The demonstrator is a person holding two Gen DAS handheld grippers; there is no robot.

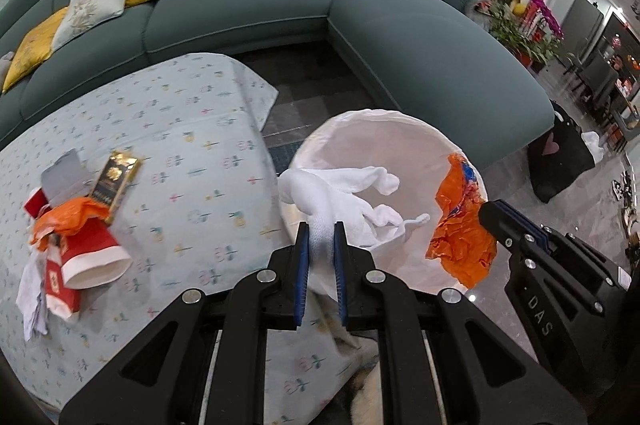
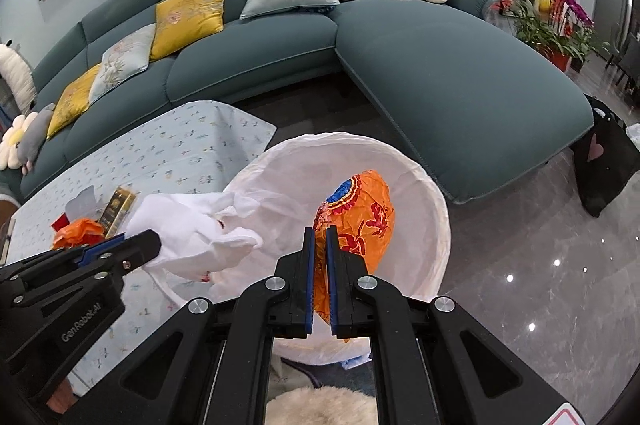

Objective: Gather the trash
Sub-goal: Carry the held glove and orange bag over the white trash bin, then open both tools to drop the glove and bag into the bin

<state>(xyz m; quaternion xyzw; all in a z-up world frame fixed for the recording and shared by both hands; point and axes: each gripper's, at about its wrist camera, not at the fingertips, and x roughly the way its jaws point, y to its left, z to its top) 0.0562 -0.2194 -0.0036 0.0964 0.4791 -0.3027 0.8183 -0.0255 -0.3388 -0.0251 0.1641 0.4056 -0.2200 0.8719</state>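
A white-lined trash bin (image 1: 416, 129) (image 2: 424, 185) stands on the floor beside the table. My left gripper (image 1: 321, 231) is shut on a white glove (image 1: 344, 193) and holds it over the bin's near-left rim; the glove (image 2: 188, 229) also shows in the right wrist view. My right gripper (image 2: 320, 237) is shut on an orange wrapper (image 2: 360, 213) above the bin's opening; it shows at the bin's right side in the left wrist view (image 1: 460, 225). More trash lies on the table at left: a red paper cup (image 1: 94, 253), orange plastic (image 1: 68, 217), a gold-black packet (image 1: 116, 181).
The table carries a pale blue patterned cloth (image 1: 180, 129). A teal corner sofa (image 2: 440, 65) with cushions stands behind. A black bag (image 2: 604, 165) sits on the glossy floor at right. A fluffy cream rug (image 2: 320, 405) lies below the grippers.
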